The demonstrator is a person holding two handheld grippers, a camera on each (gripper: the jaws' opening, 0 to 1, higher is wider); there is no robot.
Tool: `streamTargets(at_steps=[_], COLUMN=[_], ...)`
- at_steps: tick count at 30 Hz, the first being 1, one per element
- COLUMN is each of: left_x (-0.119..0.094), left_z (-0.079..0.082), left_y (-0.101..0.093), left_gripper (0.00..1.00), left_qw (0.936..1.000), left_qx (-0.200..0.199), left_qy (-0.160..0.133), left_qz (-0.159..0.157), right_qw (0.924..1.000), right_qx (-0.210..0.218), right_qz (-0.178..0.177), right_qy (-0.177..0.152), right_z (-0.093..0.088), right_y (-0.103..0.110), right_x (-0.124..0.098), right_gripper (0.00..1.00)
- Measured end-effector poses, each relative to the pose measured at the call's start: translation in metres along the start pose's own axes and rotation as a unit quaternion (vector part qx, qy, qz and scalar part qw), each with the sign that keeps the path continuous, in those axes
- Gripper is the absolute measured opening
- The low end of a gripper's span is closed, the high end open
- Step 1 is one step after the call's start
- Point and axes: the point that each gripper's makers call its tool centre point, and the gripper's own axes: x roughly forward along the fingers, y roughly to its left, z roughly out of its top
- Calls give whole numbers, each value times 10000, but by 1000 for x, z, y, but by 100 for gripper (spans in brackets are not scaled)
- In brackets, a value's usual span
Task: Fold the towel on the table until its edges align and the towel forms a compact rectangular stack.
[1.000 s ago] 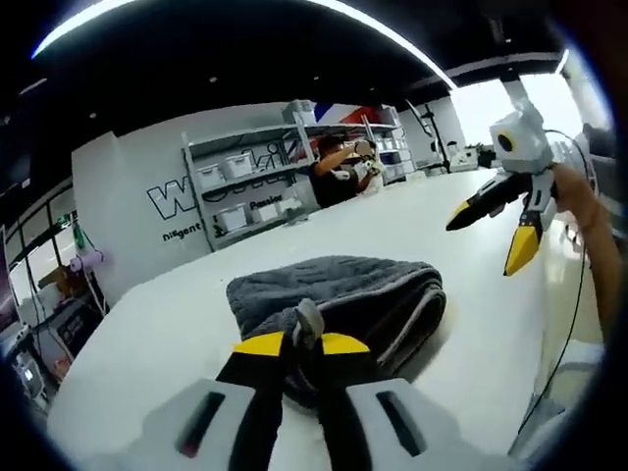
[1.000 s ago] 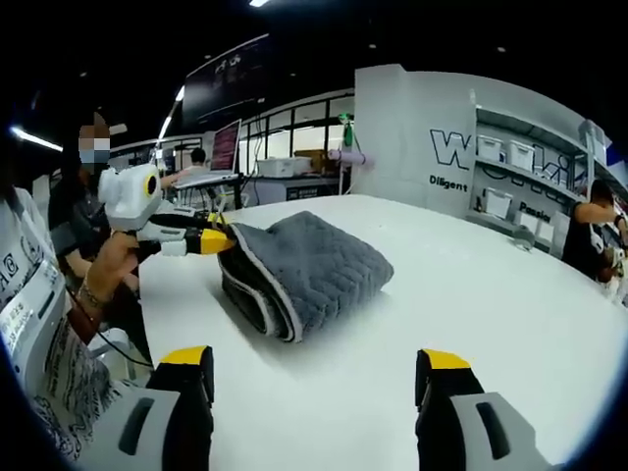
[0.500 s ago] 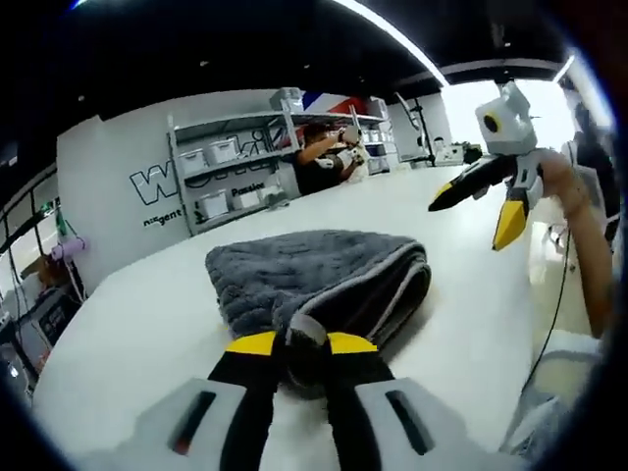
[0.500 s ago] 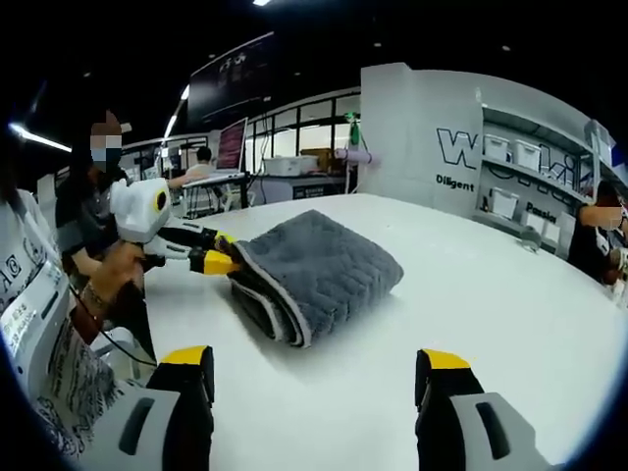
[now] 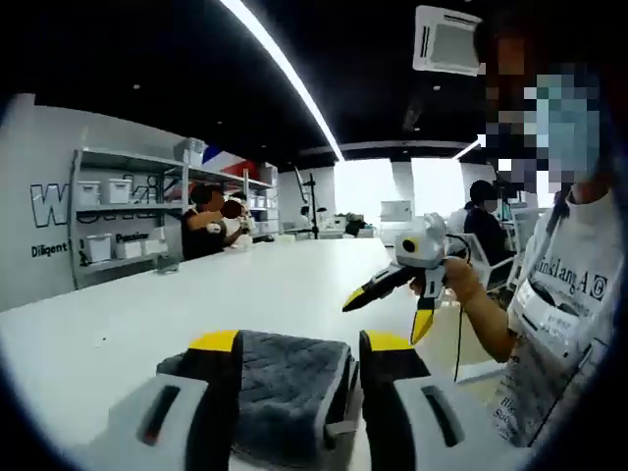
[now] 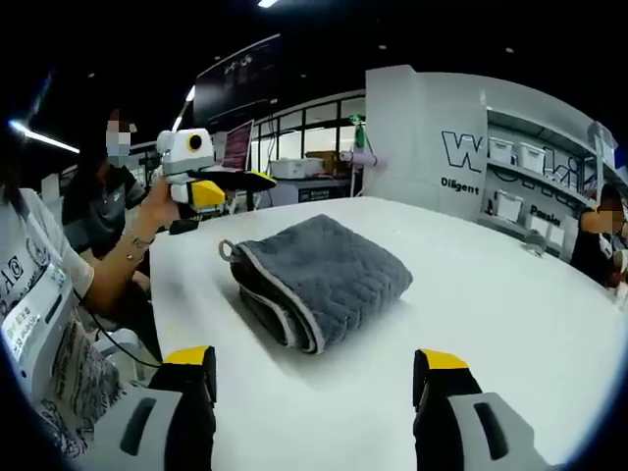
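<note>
The towel [image 6: 324, 278] lay folded in a compact grey stack on the white table [image 6: 491, 294], its hanging loop poking out at one corner. Both tools hung clear of it with jaws apart — the left gripper [image 6: 228, 183] lifted above, the right gripper [image 6: 309, 388] nearer — suggesting the folding was finished.

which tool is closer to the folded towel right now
Left. The left tool hovers open just above the grey towel, by its hanging-loop corner. The right tool is held open and farther off over the white table.
</note>
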Motion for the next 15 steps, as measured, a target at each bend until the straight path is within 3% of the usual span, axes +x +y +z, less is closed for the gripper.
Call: streamTargets(at_steps=[2,6,9,12,15], left_x=[7,20,23,22,20], left_z=[-11,-26,-38,-59,-67], left_y=[8,23,36,31,31], left_gripper=[64,68,72,72,75], left_qw=[9996,9989,9987,9959,9955], left_qx=[62,6,-24,49,49], left_qy=[166,197,319,706,745], left_qz=[-210,-421,-393,-572,-589], right_qw=[10000,10000,10000,9999,9999], right_qx=[5,48,51,13,34], right_qz=[7,-28,-41,-34,-52], right_qy=[6,29,49,105,134], right_z=[-1,-2,-2,-3,-4], right_y=[1,-1,-2,-2,-3], right_x=[0,-1,0,1,3], right_gripper=[86,86,88,92,98])
